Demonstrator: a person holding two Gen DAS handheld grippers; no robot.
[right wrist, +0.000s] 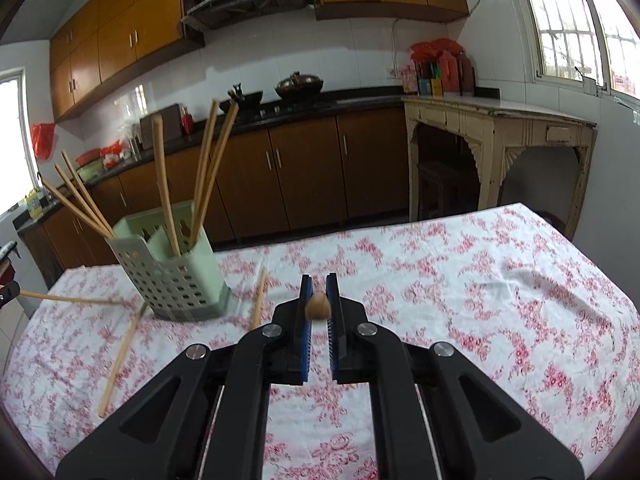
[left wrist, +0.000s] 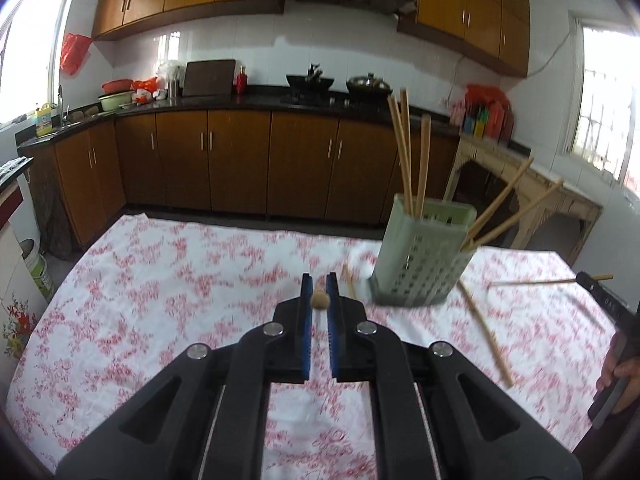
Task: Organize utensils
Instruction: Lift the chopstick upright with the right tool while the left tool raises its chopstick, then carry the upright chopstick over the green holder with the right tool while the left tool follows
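- My left gripper (left wrist: 319, 286) is clamped on a chopstick (left wrist: 319, 301); in the left wrist view I see only its round tan end, pinched between the blue pads (left wrist: 307, 304), so the stick points straight along the camera line.
- My right gripper (right wrist: 319, 285) is likewise closed on a second chopstick (right wrist: 318, 306), again seen end-on as a tan knob between the pads, with the jaws narrowed onto it.
- Both tools hover above the table's floral cloth (left wrist: 160, 280), white with a red flower print.
- From the left gripper, the pale green utensil holder (left wrist: 424, 252) stands at about two o'clock, near the fingertips and upright, with perforated walls.
- Several chopsticks in the holder (left wrist: 408, 152) rise from it: some stand nearly upright in one compartment, others lean outward to the right from another.
- A loose chopstick (left wrist: 486, 332) lies on the cloth at four o'clock of the holder, running diagonally away from its base.
- Another short stick (left wrist: 349, 280) lies just beside the holder's base at nine o'clock.
- At three o'clock in the left wrist view, the right tool's body and my hand (left wrist: 618, 376) show at the frame edge, with its stick reaching left.
- From the right gripper, the holder sits at ten o'clock.
- Beyond the table run brown cabinets (left wrist: 240, 168) under a dark countertop, with pots on the stove (left wrist: 310, 82) at twelve o'clock.
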